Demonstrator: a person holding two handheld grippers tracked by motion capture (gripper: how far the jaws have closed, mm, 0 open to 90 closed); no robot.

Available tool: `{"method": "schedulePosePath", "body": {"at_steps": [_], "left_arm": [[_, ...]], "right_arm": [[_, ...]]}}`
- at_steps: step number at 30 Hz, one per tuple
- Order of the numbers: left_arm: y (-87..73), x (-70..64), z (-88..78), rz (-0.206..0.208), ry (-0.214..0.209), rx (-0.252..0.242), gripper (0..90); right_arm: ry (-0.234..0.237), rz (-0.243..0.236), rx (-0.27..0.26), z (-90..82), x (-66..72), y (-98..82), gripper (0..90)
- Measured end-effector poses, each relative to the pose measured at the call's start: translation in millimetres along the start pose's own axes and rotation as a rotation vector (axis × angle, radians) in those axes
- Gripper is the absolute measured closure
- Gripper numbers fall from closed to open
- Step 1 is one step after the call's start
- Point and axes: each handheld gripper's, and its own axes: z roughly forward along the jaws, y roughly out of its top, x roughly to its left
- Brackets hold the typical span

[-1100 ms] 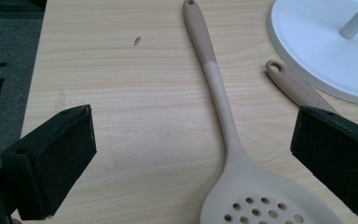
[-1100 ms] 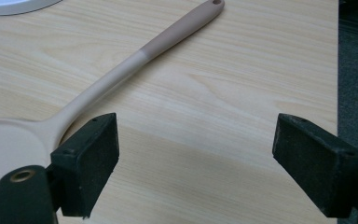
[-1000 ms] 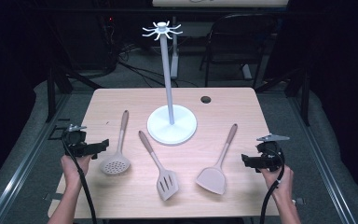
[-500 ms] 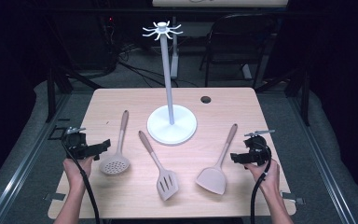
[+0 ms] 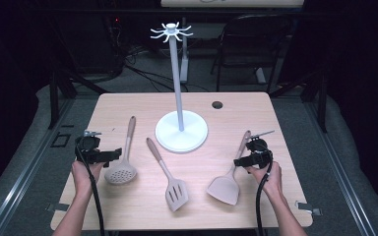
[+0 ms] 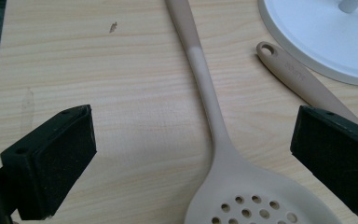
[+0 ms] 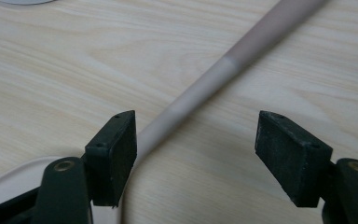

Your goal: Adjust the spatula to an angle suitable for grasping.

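Three beige utensils lie on the wooden table (image 5: 275,123). A perforated skimmer (image 5: 120,169) is at the left, a slotted spatula (image 5: 176,191) in the middle and a solid turner (image 5: 224,187) at the right. My left gripper (image 5: 109,156) is wide open just left of the skimmer. In the left gripper view the skimmer (image 6: 223,154) lies between the jaws, untouched. My right gripper (image 5: 241,161) hovers low over the turner's handle. Its jaws have just been closing, and the handle (image 7: 200,93) runs between them with a gap on both sides.
A white stand (image 5: 182,132) with a tall pole and a ring of hooks on top (image 5: 171,32) rises at the table's centre back. A small dark hole (image 5: 217,104) sits in the tabletop behind it. Chairs and cables stand beyond the far edge.
My right gripper has moved left from the table's right edge to over the turner's handle, and its jaws stand narrower. The left gripper has stayed put.
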Motion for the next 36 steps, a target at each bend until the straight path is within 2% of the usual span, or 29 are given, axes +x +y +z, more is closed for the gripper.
{"method": "schedulePosePath", "body": {"at_steps": [4, 5, 10, 11, 14, 17, 21, 24, 26, 31, 36], "left_arm": [[-0.1, 1.0, 0.8, 0.018, 0.002, 0.011, 0.0], [-0.6, 1.3, 0.1, 0.026, 0.006, 0.012, 0.0], [-1.8, 5.1, -3.3, 0.014, -0.009, 0.0, 0.1], [-1.9, 6.3, -3.7, 0.009, -0.013, -0.001, 0.1], [-1.7, 5.6, -2.3, 0.017, -0.012, 0.0, 0.1], [-1.2, 3.0, -1.4, 0.03, -0.012, 0.004, 0.1], [-0.4, -0.6, -1.7, 0.038, -0.026, 0.002, 0.2], [1.2, -5.0, -3.5, 0.069, -0.044, -0.005, 0.2], [0.7, -6.4, -2.8, 0.071, -0.038, -0.009, 0.2], [1.6, -7.5, -2.7, 0.068, -0.037, -0.01, 0.2], [2.7, -6.8, -2.2, 0.073, -0.031, -0.008, 0.2]], "right_arm": [[0.01, 0.002, 0.011, 6.2, 5.1, 1.0, 37.1], [0.01, -0.006, 0.033, 7.9, 4.8, 1.4, 38.1], [0.004, -0.001, 0.038, 11.3, 6.7, 3.4, 41.2], [0.018, -0.001, 0.044, 14.1, 9.1, 3.9, 42.4], [0.015, -0.015, 0.071, 17.8, 11.0, 4.4, 44.5], [0.012, -0.014, 0.076, 19.8, 12.0, 4.1, 46.5], [0.002, -0.025, 0.076, 22.1, 14.0, 3.1, 46.8], [0.026, -0.02, 0.074, 23.8, 11.6, 2.0, 46.4], [0.037, -0.008, 0.08, 24.7, 9.9, 1.9, 46.6], [0.025, -0.022, 0.08, 27.0, 12.1, 2.3, 47.1], [0.048, -0.011, 0.083, 26.7, 8.8, 1.7, 48.4]]}}
